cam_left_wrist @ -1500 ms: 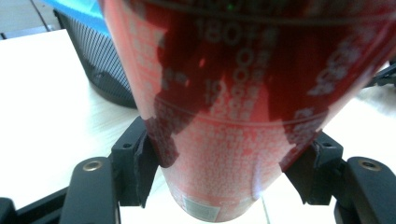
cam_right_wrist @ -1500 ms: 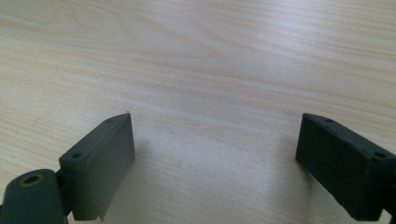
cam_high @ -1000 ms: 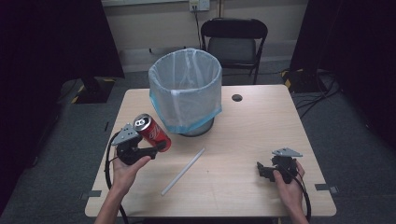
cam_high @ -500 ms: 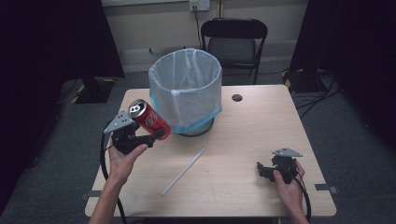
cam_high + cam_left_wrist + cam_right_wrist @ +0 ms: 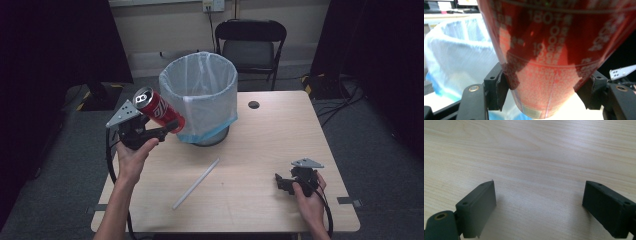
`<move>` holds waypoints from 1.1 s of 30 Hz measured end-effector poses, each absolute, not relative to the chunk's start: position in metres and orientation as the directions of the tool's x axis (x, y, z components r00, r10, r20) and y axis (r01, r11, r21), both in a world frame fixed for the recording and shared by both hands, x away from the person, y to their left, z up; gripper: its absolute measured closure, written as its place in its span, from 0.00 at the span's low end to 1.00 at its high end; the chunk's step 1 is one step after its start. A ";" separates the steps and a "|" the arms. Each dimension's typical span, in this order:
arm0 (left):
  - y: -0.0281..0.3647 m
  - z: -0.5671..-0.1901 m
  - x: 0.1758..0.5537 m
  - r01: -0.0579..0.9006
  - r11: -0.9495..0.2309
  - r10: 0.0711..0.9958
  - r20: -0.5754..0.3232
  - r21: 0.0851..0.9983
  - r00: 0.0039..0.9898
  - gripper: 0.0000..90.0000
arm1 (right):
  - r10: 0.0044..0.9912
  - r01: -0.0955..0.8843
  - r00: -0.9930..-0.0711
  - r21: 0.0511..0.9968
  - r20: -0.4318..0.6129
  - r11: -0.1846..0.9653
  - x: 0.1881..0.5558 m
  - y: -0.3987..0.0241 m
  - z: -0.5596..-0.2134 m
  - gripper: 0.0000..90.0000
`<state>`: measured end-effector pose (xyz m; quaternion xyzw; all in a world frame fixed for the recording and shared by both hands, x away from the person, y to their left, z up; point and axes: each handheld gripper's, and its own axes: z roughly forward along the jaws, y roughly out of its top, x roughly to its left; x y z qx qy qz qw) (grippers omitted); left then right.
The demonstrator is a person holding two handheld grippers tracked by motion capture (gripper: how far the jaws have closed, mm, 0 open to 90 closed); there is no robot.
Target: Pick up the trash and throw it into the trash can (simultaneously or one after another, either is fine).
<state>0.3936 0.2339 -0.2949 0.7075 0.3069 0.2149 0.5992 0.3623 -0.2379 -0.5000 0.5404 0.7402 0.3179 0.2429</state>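
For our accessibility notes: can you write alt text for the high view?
The left gripper holds a red can tilted beside a lined bin. A white straw lies on the table.

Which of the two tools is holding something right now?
The left tool: its jaws clamp a red can beside the bin. The right tool rests open on the table.

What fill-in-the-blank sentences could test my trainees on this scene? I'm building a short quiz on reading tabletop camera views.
1. The left tongs are shut on a red ____.
2. The bin on the table is lined with a pale ____ bag.
3. A white straw lies flat on the ____.
4. The right tongs, low over the wood, are ____ with nothing between them.

Missing words: soda can; blue; table; open
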 end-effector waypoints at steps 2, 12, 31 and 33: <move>0.232 -0.288 0.395 0.163 -0.086 0.687 -0.060 0.983 0.724 0.38 | 0.954 0.645 -0.298 0.733 -0.017 0.215 0.362 -0.238 -0.500 0.12; 0.226 -0.256 0.406 0.124 -0.058 0.678 -0.052 0.991 0.733 0.38 | 0.955 0.646 -0.297 0.733 -0.017 0.214 0.362 -0.238 -0.500 0.12; 0.205 -0.229 0.445 0.114 -0.029 0.656 -0.067 0.993 0.752 0.38 | 0.954 0.646 -0.298 0.733 -0.016 0.214 0.362 -0.238 -0.500 0.12; 0.202 -0.228 0.450 0.114 -0.038 0.653 -0.062 0.993 0.755 0.38 | 0.954 0.645 -0.299 0.733 -0.017 0.215 0.362 -0.238 -0.500 0.12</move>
